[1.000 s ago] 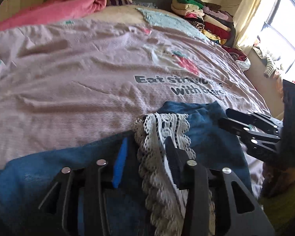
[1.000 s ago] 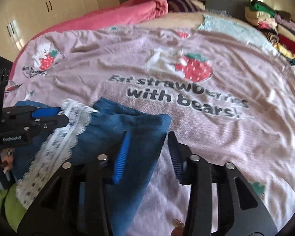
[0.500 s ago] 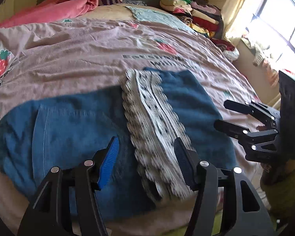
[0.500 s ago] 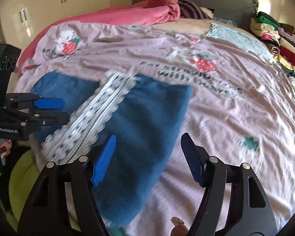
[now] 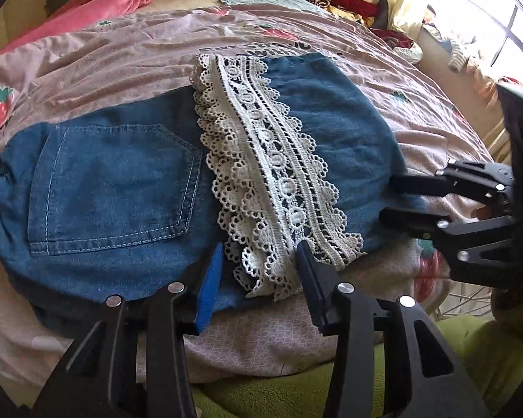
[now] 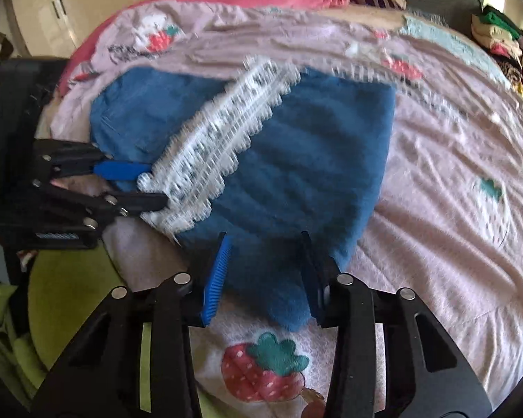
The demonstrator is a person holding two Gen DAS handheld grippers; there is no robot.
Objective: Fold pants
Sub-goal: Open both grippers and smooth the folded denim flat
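The denim pants (image 5: pixel 129 188) lie folded flat on the bed, a white lace trim (image 5: pixel 268 174) running across the top layer, back pocket (image 5: pixel 115 184) at nine o'clock of the lace. The left claw (image 5: pixel 258 278) has just been closing, its jaws apart astride the lace's near end, gripping nothing. At three o'clock, the right claw (image 6: pixel 265 271), also just closing, straddles the denim edge, pads not pressing. The pink strawberry-print bedsheet (image 5: pixel 122 62) lies beneath.

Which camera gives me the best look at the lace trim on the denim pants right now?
The left wrist view: the lace trim is sharp there, running across the folded pants toward the left gripper. In the right wrist view the trim is motion-blurred, its pattern unreadable.
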